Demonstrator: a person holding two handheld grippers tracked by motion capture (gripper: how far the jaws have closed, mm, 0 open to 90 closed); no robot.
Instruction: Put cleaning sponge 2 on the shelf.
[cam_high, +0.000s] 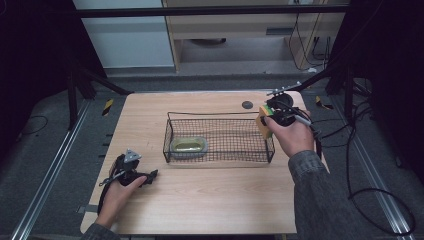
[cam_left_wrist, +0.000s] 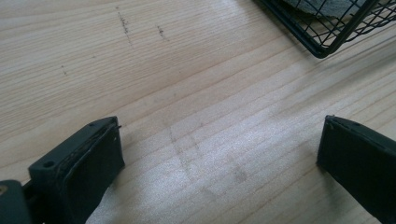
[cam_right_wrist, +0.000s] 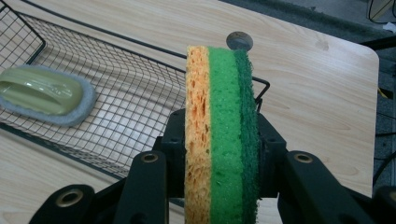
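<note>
The right gripper (cam_right_wrist: 219, 154) clamps the orange-and-green layered sponge (cam_right_wrist: 220, 130) upright, likely bound for the black wire basket (cam_high: 218, 156). The left gripper (cam_left_wrist: 219, 154) rests on the tabletop (cam_left_wrist: 196, 93), jaws released and holding nothing.

Black wire basket (cam_high: 220, 120) mid-table (cam_high: 200, 200); olive handled scrubber (cam_high: 189, 146) lying inside, left end.

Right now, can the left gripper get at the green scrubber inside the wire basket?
Probably yes. The left gripper is open and holds nothing, the wire basket is open on top, and the green scrubber lies at its near-left end. It would have to go over the wall.
</note>
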